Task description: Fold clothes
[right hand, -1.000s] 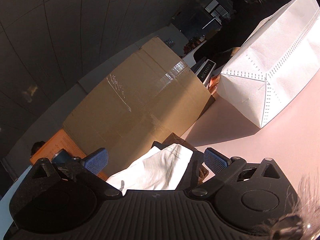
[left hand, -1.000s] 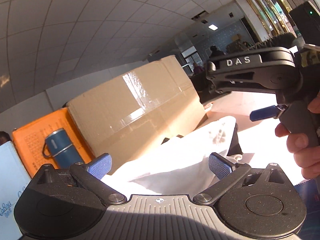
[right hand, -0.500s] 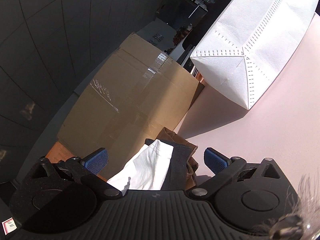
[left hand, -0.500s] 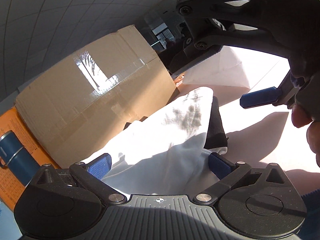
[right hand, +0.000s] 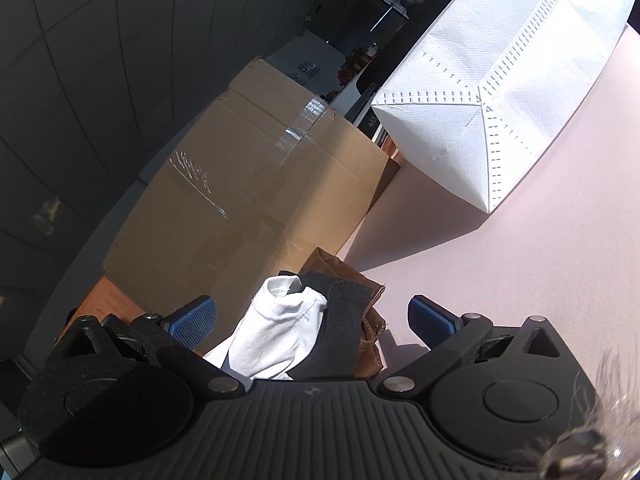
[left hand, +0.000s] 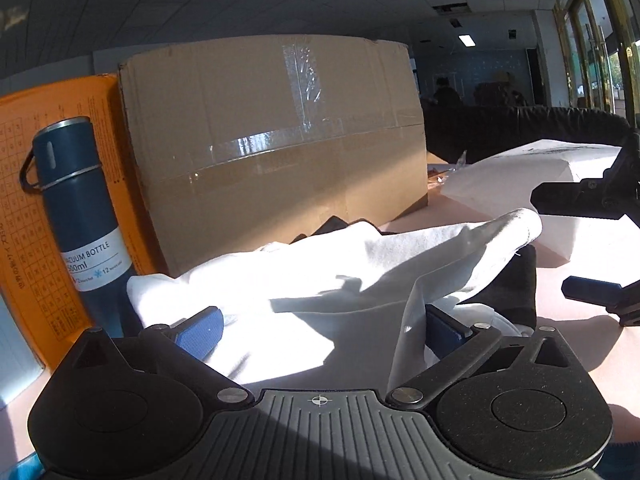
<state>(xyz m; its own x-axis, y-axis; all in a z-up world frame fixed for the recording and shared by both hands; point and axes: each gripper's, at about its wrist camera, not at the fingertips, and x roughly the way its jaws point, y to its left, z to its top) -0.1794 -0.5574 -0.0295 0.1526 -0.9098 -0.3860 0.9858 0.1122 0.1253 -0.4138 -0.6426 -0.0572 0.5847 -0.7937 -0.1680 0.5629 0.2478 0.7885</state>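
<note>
A white garment [left hand: 340,280] lies crumpled on top of a black garment [left hand: 516,280] on the pink table. My left gripper [left hand: 322,330] is open and low over the pile, and white cloth lies between its blue pads [left hand: 200,332]. In the right wrist view the white garment [right hand: 280,332] sits beside the black garment [right hand: 340,320] and a brown one [right hand: 372,320]. My right gripper [right hand: 312,322] is open above the pile's end, holding nothing. The right gripper [left hand: 584,248] also shows at the right edge of the left wrist view, with its jaws apart.
A large taped cardboard box [left hand: 276,140] stands just behind the pile. A dark blue vacuum bottle [left hand: 80,216] and an orange box [left hand: 24,200] are to its left. A white non-woven bag [right hand: 500,100] lies on the pink table [right hand: 520,280] to the right.
The left gripper has tilted down from the ceiling to level and come closer to the white garment. The right gripper has shifted to the right edge of its view and neared the pile.
</note>
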